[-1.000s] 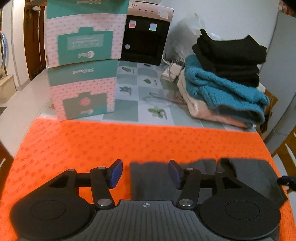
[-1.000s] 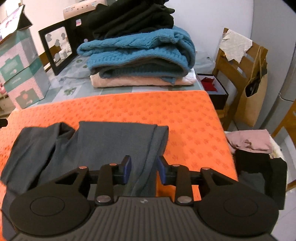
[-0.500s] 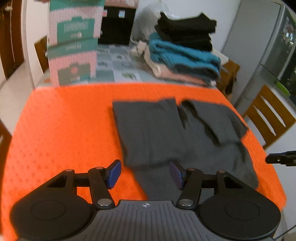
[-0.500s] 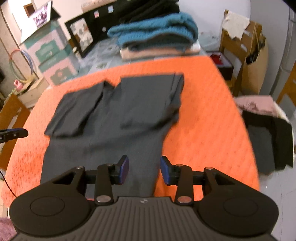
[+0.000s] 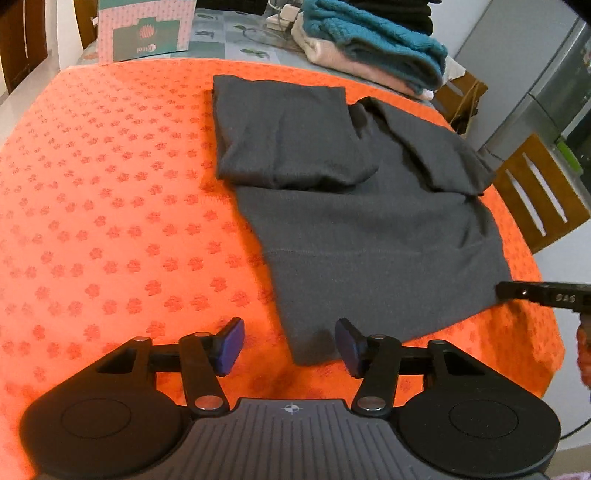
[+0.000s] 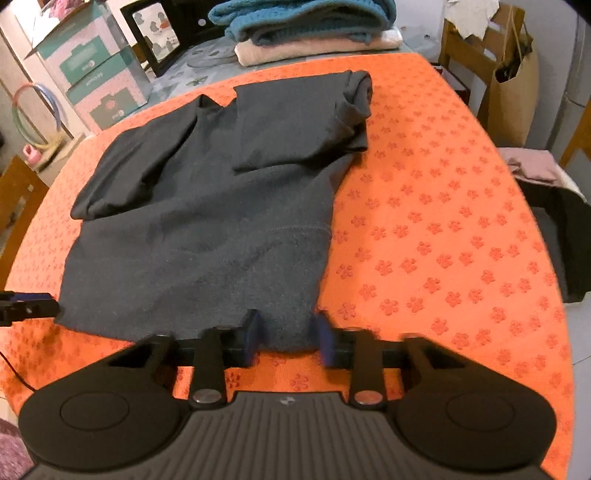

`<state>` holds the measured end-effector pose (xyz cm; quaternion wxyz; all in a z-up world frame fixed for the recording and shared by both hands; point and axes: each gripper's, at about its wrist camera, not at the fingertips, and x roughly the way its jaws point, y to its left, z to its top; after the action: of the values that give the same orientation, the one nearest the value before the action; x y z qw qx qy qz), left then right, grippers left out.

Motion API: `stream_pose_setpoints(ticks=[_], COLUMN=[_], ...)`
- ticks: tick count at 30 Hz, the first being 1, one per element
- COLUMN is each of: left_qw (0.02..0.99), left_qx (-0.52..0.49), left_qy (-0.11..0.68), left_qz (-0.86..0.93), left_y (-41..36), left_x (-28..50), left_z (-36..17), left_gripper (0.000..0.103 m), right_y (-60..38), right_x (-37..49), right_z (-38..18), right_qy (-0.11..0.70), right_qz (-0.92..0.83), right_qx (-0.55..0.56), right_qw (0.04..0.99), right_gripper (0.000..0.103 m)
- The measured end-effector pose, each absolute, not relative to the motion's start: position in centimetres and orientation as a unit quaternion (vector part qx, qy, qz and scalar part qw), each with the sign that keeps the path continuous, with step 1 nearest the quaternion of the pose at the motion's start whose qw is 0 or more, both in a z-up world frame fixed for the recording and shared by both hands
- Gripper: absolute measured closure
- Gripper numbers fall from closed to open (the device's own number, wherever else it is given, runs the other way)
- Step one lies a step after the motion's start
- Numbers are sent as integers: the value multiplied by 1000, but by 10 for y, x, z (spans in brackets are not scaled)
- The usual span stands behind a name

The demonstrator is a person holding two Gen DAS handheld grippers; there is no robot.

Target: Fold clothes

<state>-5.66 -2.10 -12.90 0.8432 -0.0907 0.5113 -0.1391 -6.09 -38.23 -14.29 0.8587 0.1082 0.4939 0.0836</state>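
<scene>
Left gripper (image 5: 289,342) hovers low over the near left corner of the hem, its blue pads (image 5: 229,343) spread wide with the corner lying between them, not yet pinched. That stance looks like a set-up to grab the hem.

Beneath it lies an orange cloth (image 5: 92,206) with a flower print, covering the table and giving a flat bed for folding. Centred on the cloth lies the task's garment, a dark grey top (image 5: 362,229), hem nearest the person, both sleeves already folded inward across the body so the shape is a narrow rectangle.

Right gripper (image 6: 286,338) sits at the near right corner of the hem, its pads a moderate gap apart and straddling the fabric edge; no clamp shows. With one gripper at each hem corner, the likely next step is to lift the hem and carry it toward the collar.

Beyond the cloth, a folded pile (image 6: 306,22) of finished knitwear is stacked out of the way.
</scene>
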Motion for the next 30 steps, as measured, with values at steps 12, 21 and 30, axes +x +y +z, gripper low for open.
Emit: stream_pose_setpoints(ticks=[12,21,30], left_qw=[838,837,818], left_qx=[-88,-32,1], left_qy=[522,526,544], left_qz=[-134,-150,-187], left_y=[-22,-30,-18], left_x=[-60,-86,-134], left_z=[-91,-104,-110], left_gripper=[98,85,73], right_y=[-391,-378,-384], right_x=[-81,-100,-163], right_z=[-86,-116,-118], right_qy=[499,518,531], right_qz=[77,83,103], right_qx=[169,66,4], right_qw=[846,849,841], right_gripper=[99,80,76])
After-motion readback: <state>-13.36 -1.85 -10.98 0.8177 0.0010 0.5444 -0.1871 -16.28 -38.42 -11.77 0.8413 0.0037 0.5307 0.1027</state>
